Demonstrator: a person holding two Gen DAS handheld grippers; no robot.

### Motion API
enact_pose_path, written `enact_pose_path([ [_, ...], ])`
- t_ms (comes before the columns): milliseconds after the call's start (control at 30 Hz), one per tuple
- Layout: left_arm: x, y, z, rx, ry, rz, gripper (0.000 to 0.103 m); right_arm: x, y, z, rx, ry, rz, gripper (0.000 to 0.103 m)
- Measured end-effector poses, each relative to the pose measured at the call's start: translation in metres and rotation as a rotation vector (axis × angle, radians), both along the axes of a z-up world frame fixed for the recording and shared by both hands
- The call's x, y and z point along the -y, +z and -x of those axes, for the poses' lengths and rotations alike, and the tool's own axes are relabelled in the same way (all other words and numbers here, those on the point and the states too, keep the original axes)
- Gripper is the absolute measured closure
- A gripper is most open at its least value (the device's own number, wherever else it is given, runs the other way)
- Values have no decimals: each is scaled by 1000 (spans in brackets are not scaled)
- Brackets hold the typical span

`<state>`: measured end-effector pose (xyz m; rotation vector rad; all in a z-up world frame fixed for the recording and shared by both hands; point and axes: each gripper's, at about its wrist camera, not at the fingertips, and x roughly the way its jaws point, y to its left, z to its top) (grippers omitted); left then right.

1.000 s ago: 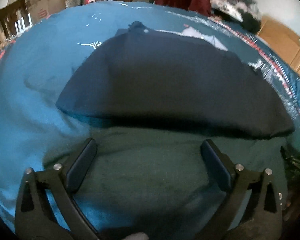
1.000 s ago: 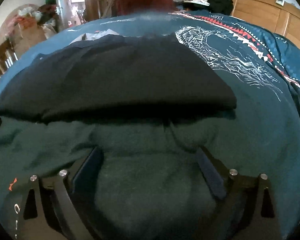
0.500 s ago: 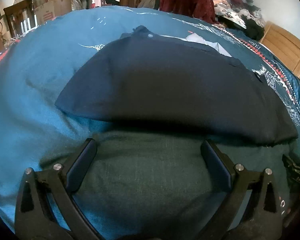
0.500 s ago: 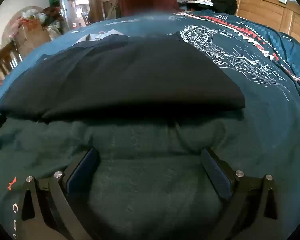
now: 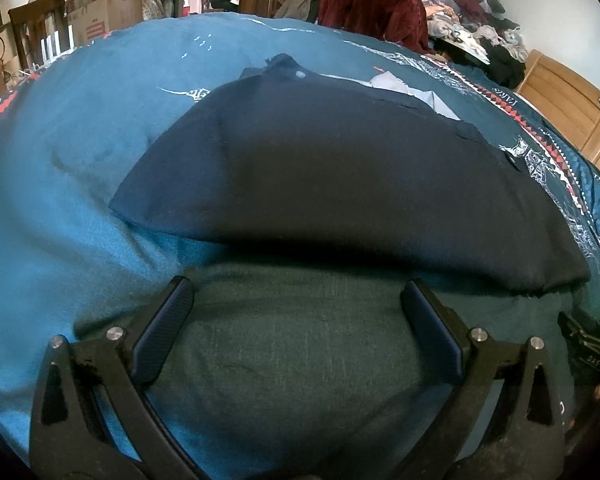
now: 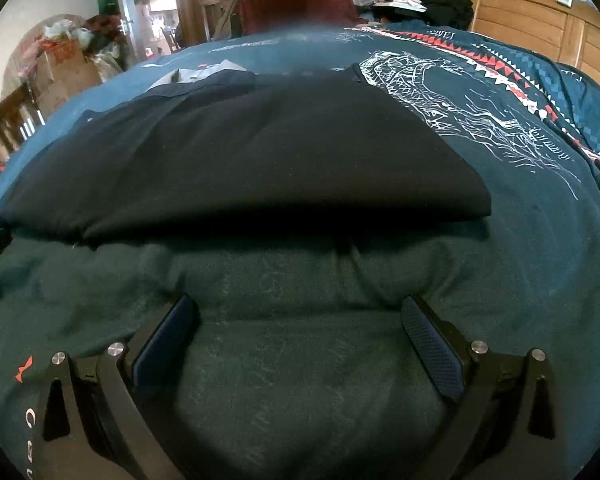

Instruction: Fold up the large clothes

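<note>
1. The left hand-held gripper (image 5: pixel 296 296) has its jaws spread wide and grasps nothing; it hovers over a dark green garment (image 5: pixel 300 360) on the bed.
2. Just ahead of its fingertips lies a folded navy garment (image 5: pixel 340 176), its near edge overlapping the green one.
3. The right hand-held gripper (image 6: pixel 300 312) is likewise released, over the same green cloth.
4. Beyond the navy garment spreads the blue patterned bedspread (image 5: pixel 80 140); right of the right gripper is its white print (image 6: pixel 460 112).
</note>
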<state>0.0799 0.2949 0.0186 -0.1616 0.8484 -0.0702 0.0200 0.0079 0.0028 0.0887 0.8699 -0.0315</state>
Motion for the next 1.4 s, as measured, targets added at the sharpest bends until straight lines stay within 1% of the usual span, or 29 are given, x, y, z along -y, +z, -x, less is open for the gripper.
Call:
enact_pose_path([
  [1000,-1,0,-1,-2,-1,1,0,0,-1,0,2,-1,-1,0],
  [1400,1,1,2,1,-2,13,0,0,0,0,2,-2,-3,0],
])
